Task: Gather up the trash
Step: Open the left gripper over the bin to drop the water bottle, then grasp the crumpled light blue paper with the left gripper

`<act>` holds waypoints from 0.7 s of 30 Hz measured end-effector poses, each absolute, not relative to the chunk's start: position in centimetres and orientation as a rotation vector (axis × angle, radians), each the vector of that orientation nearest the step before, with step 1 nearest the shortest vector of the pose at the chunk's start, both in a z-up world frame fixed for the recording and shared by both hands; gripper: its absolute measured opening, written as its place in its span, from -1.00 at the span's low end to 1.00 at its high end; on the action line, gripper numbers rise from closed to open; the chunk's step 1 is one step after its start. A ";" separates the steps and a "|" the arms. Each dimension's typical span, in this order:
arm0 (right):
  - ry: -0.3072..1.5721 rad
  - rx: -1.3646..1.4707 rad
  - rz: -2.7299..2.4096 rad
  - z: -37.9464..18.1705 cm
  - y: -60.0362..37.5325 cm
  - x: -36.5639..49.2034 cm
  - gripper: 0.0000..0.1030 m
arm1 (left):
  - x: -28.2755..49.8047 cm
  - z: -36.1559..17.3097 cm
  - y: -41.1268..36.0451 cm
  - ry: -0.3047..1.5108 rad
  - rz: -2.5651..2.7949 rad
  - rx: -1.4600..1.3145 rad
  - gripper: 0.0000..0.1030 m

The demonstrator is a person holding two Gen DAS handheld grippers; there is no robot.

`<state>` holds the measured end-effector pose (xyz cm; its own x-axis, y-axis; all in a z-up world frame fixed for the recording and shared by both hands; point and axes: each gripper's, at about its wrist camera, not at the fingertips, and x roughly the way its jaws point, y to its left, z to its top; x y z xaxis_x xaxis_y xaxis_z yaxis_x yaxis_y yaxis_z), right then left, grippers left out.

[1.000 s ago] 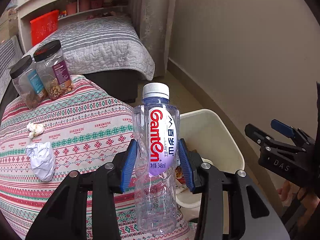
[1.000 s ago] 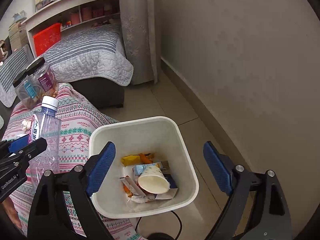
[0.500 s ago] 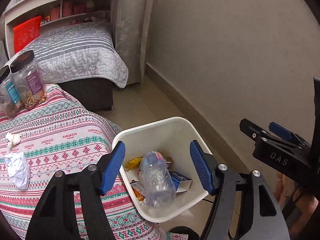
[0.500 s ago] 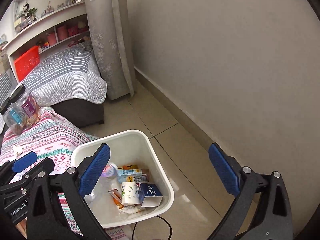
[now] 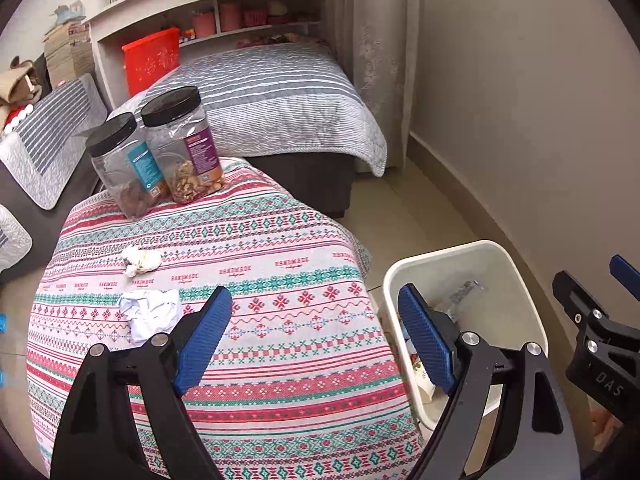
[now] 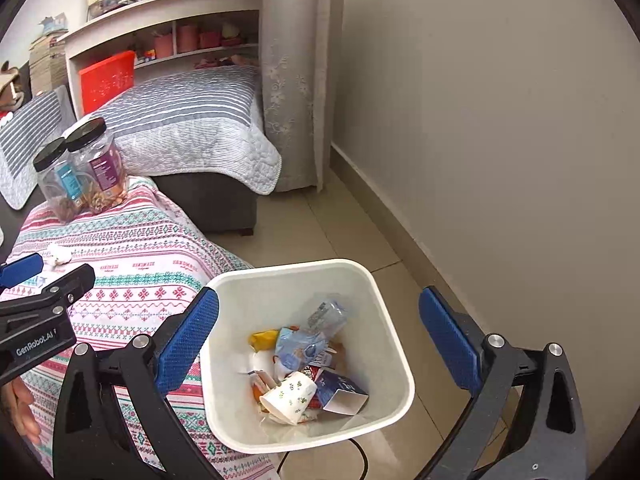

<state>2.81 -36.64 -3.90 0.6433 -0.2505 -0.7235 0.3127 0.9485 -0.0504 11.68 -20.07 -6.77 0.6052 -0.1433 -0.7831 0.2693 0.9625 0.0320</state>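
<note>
**Bottle binned, two paper scraps left on the desk**

The clear plastic water bottle [image 6: 326,316] lay on its side in the white waste bin [image 6: 394,344], on top of a paper cup [image 6: 290,398], a blue carton [image 6: 340,394] and assorted wrappers. The left tool [image 5: 316,336] had just been opening and its blue pads stood wide apart with nothing between them; the right tool [image 6: 318,342] had likewise been opening and hung empty, jaws spread to either side of the bin's mouth.

What remained to collect sat on the patterned desk [image 5: 280,240]: a crumpled white paper ball [image 5: 150,314] just beside the left tool's near pad, and a smaller wad [image 5: 142,260] farther back, possibly tissue, though the view was too coarse to be sure. Both would likely be very light and soft, crushing rather than slipping, so a pinch across the bulk of each wad should hold; a shallow bite might catch only a loose fold. The cloth beneath looked soft too and could be snagged by a low pad.

Two black-lidded snack jars [image 5: 160,152] stood at the far edge of the desk, still holding food and probably not trash.

Both tools pointed steeply downward, the left over the desk's near side, the right directly above the bin on the floor beside it.
</note>
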 end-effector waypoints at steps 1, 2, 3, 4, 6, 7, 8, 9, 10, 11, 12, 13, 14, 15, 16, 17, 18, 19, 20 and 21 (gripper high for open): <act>0.815 0.074 -0.307 -3.9 -36.0 3.0 0.87 | 12.0 -6.8 -19.2 0.898 -0.223 0.143 0.61; 0.819 0.068 -0.292 -3.9 -35.3 3.3 0.87 | 12.5 -6.9 -18.3 0.903 -0.202 0.138 0.63; 0.825 0.063 -0.275 -4.0 -34.7 3.5 0.87 | 12.8 -7.0 -17.4 0.907 -0.178 0.139 0.64; 0.832 0.057 -0.260 -4.0 -34.1 3.7 0.87 | 13.1 -7.2 -16.6 0.913 -0.154 0.142 0.65; 0.840 0.049 -0.240 -4.2 -33.0 4.1 0.87 | 13.8 -7.7 -15.1 0.934 -0.111 0.147 0.66; 0.843 0.045 -0.230 -4.2 -32.5 4.3 0.87 | 14.2 -8.0 -14.3 0.947 -0.088 0.150 0.67; 0.847 0.041 -0.219 -4.2 -32.0 4.5 0.87 | 14.5 -8.3 -13.5 0.959 -0.066 0.154 0.67; 0.850 0.038 -0.210 -4.3 -31.6 4.7 0.87 | 14.8 -8.6 -12.7 0.971 -0.046 0.160 0.67; 0.853 0.037 -0.202 -4.3 -31.1 4.9 0.87 | 15.1 -9.1 -12.0 0.987 -0.027 0.165 0.67; 0.856 0.036 -0.194 -4.4 -30.7 5.1 0.87 | 15.5 -9.6 -11.3 1.006 -0.011 0.166 0.67; 0.860 0.036 -0.186 -4.4 -30.3 5.3 0.87 | 15.8 -10.1 -10.6 1.025 0.001 0.164 0.67; 0.864 0.037 -0.178 -4.5 -29.9 5.4 0.87 | 16.1 -10.7 -9.9 1.046 0.010 0.160 0.67; 0.868 0.039 -0.171 -4.6 -29.6 5.7 0.87 | 16.3 -11.3 -9.3 1.066 0.015 0.156 0.67; 0.872 0.041 -0.165 -4.7 -29.2 5.8 0.87 | 16.5 -11.9 -8.8 1.084 0.017 0.150 0.67; 0.876 0.040 -0.160 -4.8 -28.9 6.0 0.87 | 16.7 -12.5 -8.3 1.099 0.019 0.144 0.67; 0.878 0.039 -0.157 -4.9 -28.6 6.2 0.87 | 16.9 -13.0 -8.0 1.111 0.018 0.138 0.67; 0.881 0.038 -0.154 -5.0 -28.3 6.4 0.87 | 17.0 -13.4 -7.9 1.120 0.011 0.134 0.67; 0.883 0.037 -0.152 -5.1 -28.0 6.5 0.87 | 17.1 -13.9 -7.7 1.127 -0.001 0.130 0.67; 0.885 0.038 -0.151 -5.1 -27.8 6.7 0.87 | 17.2 -14.2 -7.7 1.132 -0.016 0.129 0.60; 0.889 0.039 -0.150 -5.2 -27.5 6.8 0.87 | 17.3 -14.5 -7.7 1.135 -0.031 0.131 0.53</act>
<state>6.83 -27.55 -5.24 0.6206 -0.1144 -0.7757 0.1467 0.9888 -0.0284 17.29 -7.72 -14.54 0.4223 0.0423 -0.9055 0.0909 0.9919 0.0887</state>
